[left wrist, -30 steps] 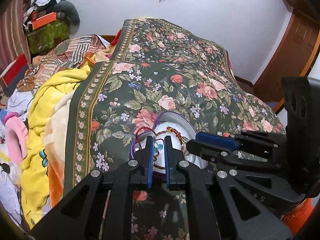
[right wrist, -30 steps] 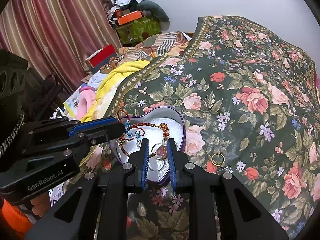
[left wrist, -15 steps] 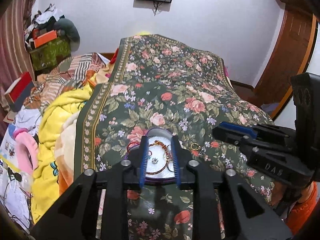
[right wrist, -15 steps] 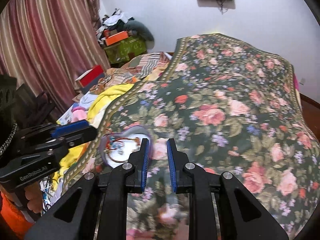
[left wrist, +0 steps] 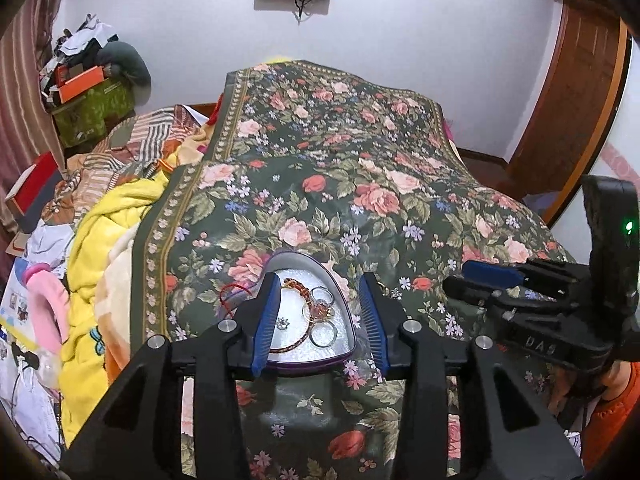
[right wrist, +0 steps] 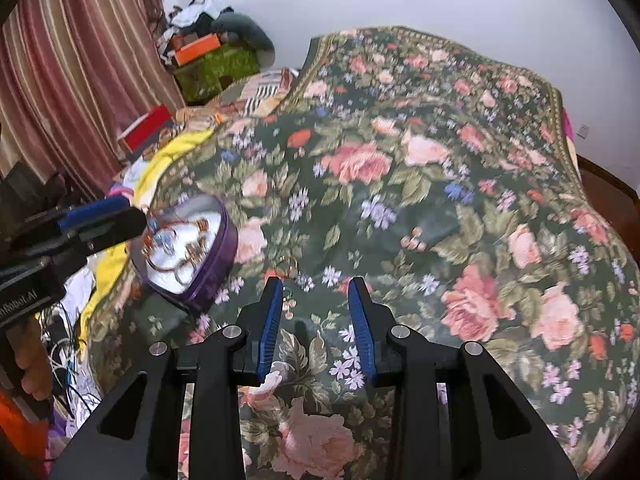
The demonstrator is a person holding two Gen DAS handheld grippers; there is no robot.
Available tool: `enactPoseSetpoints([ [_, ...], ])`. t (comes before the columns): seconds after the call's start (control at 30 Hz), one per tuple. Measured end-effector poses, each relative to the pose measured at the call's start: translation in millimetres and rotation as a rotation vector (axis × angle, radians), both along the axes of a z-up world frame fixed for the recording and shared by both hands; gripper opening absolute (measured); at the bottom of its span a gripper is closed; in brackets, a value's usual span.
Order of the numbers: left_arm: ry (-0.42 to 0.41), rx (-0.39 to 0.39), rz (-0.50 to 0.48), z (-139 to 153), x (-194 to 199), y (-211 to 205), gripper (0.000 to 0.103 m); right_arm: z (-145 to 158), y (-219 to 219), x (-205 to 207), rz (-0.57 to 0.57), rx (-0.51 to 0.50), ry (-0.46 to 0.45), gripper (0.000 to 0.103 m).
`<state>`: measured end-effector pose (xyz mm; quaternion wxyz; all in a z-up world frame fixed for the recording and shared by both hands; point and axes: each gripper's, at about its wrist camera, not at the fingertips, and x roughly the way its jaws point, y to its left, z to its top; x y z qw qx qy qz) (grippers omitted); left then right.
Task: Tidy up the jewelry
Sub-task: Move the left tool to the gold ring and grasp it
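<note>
- The left gripper (left wrist: 320, 320) has its jaws apart, framing the heart-shaped jewelry tin (left wrist: 312, 364) on the bed.
- The right gripper (right wrist: 316, 324) has its jaws apart over the floral bedspread (right wrist: 440, 200), the tin to their left.

Woven floral cloth bedspread (left wrist: 340, 184); glossy purple box (left wrist: 316, 362) lined white; shiny metal rings (left wrist: 324, 334); ribbed blue fingers (right wrist: 269, 320); matt black plastic.
</note>
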<state>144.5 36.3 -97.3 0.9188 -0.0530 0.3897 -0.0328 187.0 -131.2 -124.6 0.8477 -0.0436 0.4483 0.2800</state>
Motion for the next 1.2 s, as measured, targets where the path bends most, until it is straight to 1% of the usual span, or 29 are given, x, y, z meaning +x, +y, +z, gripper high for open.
enactPoseSetpoints([
  [0.2, 0.028, -0.024, 0.011, -13.1, 8.9, 7.1, 0.04, -17.9, 15.2, 7.2, 0.04, -0.02, 0.05, 0.031],
  [0.37, 0.041, -0.037, 0.008, -20.1, 15.1, 11.1, 0.04, -26.5, 27.3, 10.2, 0.074, -0.052, 0.065, 0.031],
  [0.47, 0.041, -0.043, 0.0, -22.0, 17.3, 11.2, 0.04, -31.2, 32.4, 11.9, 0.081, -0.071, 0.063, 0.031],
  [0.73, 0.039, -0.028, -0.027, -22.5, 22.8, 2.5, 0.04, -33.8, 34.8, 15.3, 0.081, -0.068, 0.041, 0.031],
  [0.77, 0.04, -0.026, -0.031, -22.3, 23.0, 0.8, 0.04, -33.6, 34.0, 13.8, 0.083, -0.066, 0.038, 0.028],
  [0.8, 0.04, -0.026, -0.036, -22.0, 23.1, -1.2, 0.04, -33.8, 33.9, 14.6, 0.083, -0.061, 0.039, 0.021],
  [0.83, 0.041, -0.027, -0.04, -21.9, 23.6, -2.3, 0.04, -33.6, 33.3, 14.6, 0.083, -0.054, 0.042, 0.018],
  [0.97, 0.047, -0.028, -0.059, -21.1, 25.0, -10.1, 0.04, -32.5, 28.2, 16.0, 0.065, -0.033, 0.044, 0.011],
  [1.2, 0.065, -0.047, -0.096, -20.7, 26.6, -24.7, 0.04, -18.9, 10.1, 16.5, 0.018, -0.002, 0.008, 0.01],
])
